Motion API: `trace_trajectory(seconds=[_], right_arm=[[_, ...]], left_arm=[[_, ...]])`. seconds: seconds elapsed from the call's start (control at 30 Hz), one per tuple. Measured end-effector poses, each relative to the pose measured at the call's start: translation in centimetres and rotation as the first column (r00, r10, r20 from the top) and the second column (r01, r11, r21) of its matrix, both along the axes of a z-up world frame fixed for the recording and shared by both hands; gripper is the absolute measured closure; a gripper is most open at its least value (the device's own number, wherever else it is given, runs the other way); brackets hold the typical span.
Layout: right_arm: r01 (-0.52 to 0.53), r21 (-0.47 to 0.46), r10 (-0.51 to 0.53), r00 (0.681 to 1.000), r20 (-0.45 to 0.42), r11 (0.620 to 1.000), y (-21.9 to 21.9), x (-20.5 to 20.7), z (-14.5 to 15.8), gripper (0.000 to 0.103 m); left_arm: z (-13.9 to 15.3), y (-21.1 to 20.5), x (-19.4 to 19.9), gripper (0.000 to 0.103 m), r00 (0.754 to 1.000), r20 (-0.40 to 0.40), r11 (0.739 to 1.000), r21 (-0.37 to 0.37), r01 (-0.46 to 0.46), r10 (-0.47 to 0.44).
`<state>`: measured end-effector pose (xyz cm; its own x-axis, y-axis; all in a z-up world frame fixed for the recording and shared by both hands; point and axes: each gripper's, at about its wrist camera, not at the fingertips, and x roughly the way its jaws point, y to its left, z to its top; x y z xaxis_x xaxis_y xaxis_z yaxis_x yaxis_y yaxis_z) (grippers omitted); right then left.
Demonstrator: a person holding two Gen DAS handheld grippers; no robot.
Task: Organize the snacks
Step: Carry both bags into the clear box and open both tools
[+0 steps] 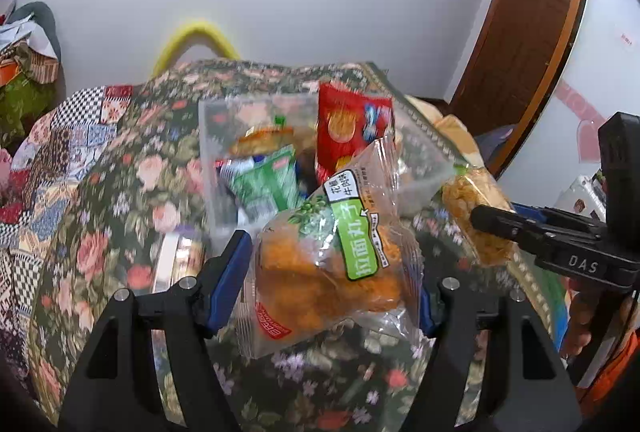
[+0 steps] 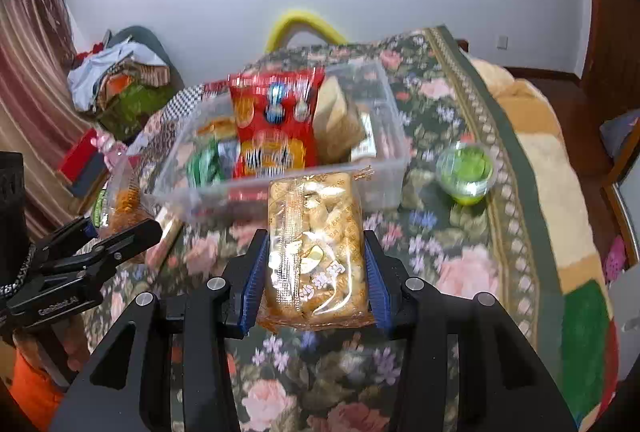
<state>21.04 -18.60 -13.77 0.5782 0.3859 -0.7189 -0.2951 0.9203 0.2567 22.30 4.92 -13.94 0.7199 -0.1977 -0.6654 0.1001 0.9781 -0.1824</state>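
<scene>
My left gripper (image 1: 330, 276) is shut on a clear bag of orange noodle balls (image 1: 320, 272) with a green label, held above the flowered tablecloth. My right gripper (image 2: 316, 244) is shut on a clear pack of pale yellow pastries (image 2: 316, 232), also lifted off the table. Just beyond both stands a clear plastic bin (image 2: 384, 160). It holds a red snack bag (image 2: 276, 120), green packets (image 2: 204, 160) and a tan bread pack (image 2: 336, 120). Each gripper shows at the edge of the other's view: the right gripper (image 1: 492, 222) and the left gripper (image 2: 120, 232).
A green cup (image 2: 466, 168) stands on the cloth right of the bin. A flat shiny pack (image 1: 176, 260) lies left of my left gripper. The table edge (image 2: 512, 160) runs down the right side. Clothes are piled on a chair (image 2: 120, 80) at the back left.
</scene>
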Motion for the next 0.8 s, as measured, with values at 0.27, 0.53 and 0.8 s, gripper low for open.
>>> trace_trajectory(seconds=[0.27, 0.53, 0.8], right_arm=[[0.014, 0.006, -0.014, 0.999, 0.045, 1.0, -0.1, 2.3, 1.0, 0.061], [0.039, -0.002, -0.039, 0.998, 0.052, 0.999, 0.0, 5.4, 0.6, 0.061], [0.042, -0.023, -0.04, 0.998, 0.05, 0.999, 0.8, 7.7, 0.0, 0.061]], left_arm=[[0.8, -0.2, 3.8, 0.034, 1.0, -0.004, 0.999, -0.045, -0.011, 0.011], [0.6, -0.6, 7.7, 0.034, 0.999, -0.008, 0.999, -0.019, -0.035, 0.035], [-0.3, -1.5, 10.8, 0.034, 0.999, -0.032, 1.0, 0.008, -0.03, 0.03]])
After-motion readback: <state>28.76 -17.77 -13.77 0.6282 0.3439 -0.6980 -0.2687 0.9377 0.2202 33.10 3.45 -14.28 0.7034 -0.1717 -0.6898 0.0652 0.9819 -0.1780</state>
